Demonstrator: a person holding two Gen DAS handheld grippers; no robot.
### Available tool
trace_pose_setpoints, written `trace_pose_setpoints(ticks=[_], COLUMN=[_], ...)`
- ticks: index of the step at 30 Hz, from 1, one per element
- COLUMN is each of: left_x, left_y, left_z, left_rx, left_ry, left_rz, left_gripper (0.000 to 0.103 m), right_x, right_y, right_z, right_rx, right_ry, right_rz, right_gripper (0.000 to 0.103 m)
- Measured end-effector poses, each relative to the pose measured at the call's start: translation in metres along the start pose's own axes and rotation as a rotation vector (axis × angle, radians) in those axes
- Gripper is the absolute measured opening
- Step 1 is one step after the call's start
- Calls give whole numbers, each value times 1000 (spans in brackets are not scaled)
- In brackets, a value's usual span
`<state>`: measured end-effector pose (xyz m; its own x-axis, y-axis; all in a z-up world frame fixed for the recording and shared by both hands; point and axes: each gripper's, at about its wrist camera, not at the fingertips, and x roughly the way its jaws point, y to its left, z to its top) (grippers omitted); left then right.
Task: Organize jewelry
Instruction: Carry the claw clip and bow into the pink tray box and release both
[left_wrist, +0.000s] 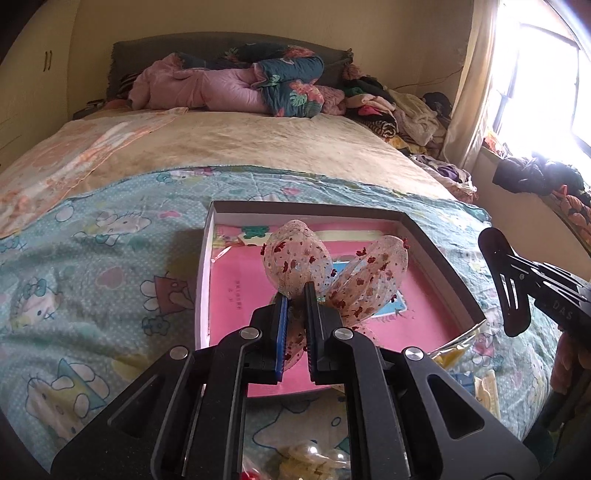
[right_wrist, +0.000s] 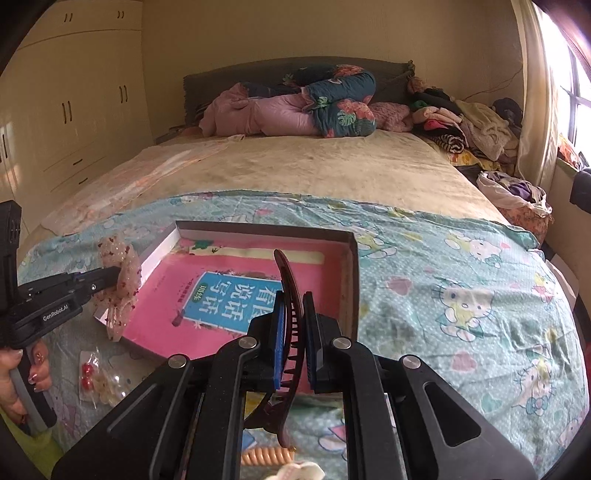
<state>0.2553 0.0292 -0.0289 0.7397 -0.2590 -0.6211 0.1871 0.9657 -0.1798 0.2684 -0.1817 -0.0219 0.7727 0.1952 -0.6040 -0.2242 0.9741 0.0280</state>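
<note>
While left fingers (left_wrist: 295, 291) pinch a gauzy bow (left_wrist: 295, 258), right fingers (right_wrist: 293, 299) clamp a seemingly plastic toothed clip (right_wrist: 290, 291).

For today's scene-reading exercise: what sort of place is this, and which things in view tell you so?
Most likely a home bedroom. A large bed with rolled quilts at its headboard fills the room, built-in wardrobes line one wall, and loose clothes are piled by the curtained window.

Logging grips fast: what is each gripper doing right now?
Left gripper: shut on the mesh bow.
Right gripper: shut on the dark hair clip.
</note>
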Motion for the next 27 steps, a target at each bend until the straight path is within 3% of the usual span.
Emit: trace_pose_setpoints(ticks=[7,13,27], left_x=[16,29,41], left_y=[9,9,10], left_z=[2,0,-6], left_rx=[-8,-6,-12], left_ry=[17,37,56], left_rz=[20,23,25], left_gripper=[4,4,9], right_x=[42,72,86], right_y=[8,2,-12], right_z=[17,11,-2], right_rx=[2,14,38], right_ry=[57,122,164], right_rz=[23,22,-14], right_gripper=[9,9,9])
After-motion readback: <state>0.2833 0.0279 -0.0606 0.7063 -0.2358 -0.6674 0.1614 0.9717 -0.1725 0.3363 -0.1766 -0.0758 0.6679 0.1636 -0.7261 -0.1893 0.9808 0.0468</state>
